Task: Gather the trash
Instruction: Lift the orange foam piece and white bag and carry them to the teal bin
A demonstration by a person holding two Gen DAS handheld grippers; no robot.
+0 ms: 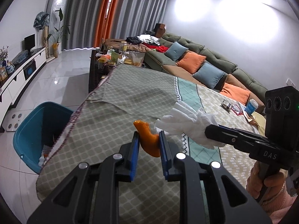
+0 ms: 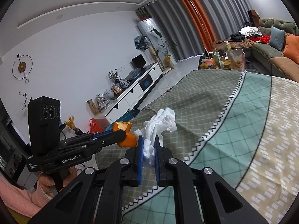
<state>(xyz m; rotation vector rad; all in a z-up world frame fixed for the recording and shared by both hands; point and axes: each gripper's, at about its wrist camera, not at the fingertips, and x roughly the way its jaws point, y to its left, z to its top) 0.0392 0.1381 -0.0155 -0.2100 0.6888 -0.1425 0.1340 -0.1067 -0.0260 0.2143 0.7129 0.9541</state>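
Bright ceiling light glares off the white wall (image 1: 214,13) — fisheye bends edges, dark corners, mild blur.

Printed "DAS" on the right gripper (image 1: 213,133); "GenRobot.AI" on the left gripper (image 2: 123,136), smaller print beside it unreadable.

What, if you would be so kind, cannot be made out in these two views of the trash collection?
- Blue bin: left wrist view, its contents are mostly hidden by the tablecloth edge.
- Small items at the table's far end: left wrist view, too small to identify, partly behind the right tool.
- Orange peel: right wrist view, its middle is covered by the left tool.
- Tissue: its lower end is hidden between the blue pads.
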